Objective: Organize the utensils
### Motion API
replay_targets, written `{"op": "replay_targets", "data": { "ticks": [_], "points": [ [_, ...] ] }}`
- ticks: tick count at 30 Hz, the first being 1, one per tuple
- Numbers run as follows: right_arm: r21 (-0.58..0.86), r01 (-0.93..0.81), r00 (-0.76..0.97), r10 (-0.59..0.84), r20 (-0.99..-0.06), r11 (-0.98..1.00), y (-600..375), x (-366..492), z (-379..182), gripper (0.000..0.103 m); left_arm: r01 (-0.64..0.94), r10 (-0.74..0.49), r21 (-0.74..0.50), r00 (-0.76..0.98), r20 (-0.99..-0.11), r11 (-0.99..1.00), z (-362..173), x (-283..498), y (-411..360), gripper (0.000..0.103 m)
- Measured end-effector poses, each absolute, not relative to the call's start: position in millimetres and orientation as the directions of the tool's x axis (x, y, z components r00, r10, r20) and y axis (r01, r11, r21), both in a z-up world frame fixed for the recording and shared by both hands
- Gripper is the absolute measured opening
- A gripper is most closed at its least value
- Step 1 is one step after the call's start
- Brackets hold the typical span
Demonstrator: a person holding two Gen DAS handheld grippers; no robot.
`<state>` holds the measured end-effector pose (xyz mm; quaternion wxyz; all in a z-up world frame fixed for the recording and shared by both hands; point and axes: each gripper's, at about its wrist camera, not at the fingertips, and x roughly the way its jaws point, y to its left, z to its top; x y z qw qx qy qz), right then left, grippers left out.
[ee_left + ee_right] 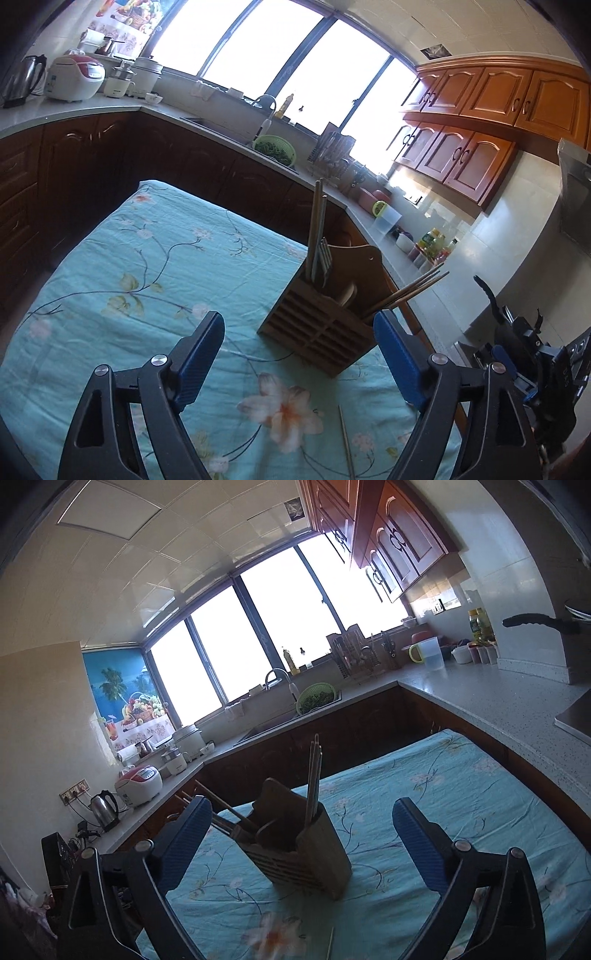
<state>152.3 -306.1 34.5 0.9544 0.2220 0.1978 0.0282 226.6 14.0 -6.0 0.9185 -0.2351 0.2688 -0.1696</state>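
Both claws gape (nothing between) before the wooden utensil holder [317, 325].

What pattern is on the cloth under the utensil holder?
Turquoise cloth with pink flowers and dark vines; clearest in the left wrist view.

A lone chopstick [346, 441] on the worktop [155, 258] runs off the bottom edge of both views, its near end unseen. In the wooden utensil holder [317, 325], the lower ends of the upright utensils [317, 229] and the leaning chopsticks [410, 291] are hidden. The holder's far compartments cannot be made out.
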Motion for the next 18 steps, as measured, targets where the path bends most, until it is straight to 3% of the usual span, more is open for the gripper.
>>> {"op": "replay_targets", "data": {
  "ticks": [12, 18],
  "points": [
    [0.410, 0.058, 0.869, 0.156, -0.470, 0.910, -286, 90, -14, 0.099, 0.151, -0.395, -0.495, 0.808, -0.437, 0.856, -8, 150, 42, 0.083],
    [0.370, 0.025, 0.867, 0.165, -0.471, 0.929, -278, 72, -1, 0.099, 0.168, -0.393, -0.479, 0.817, -0.421, 0.862, 4, 122, 52, 0.083]
  ]
}}
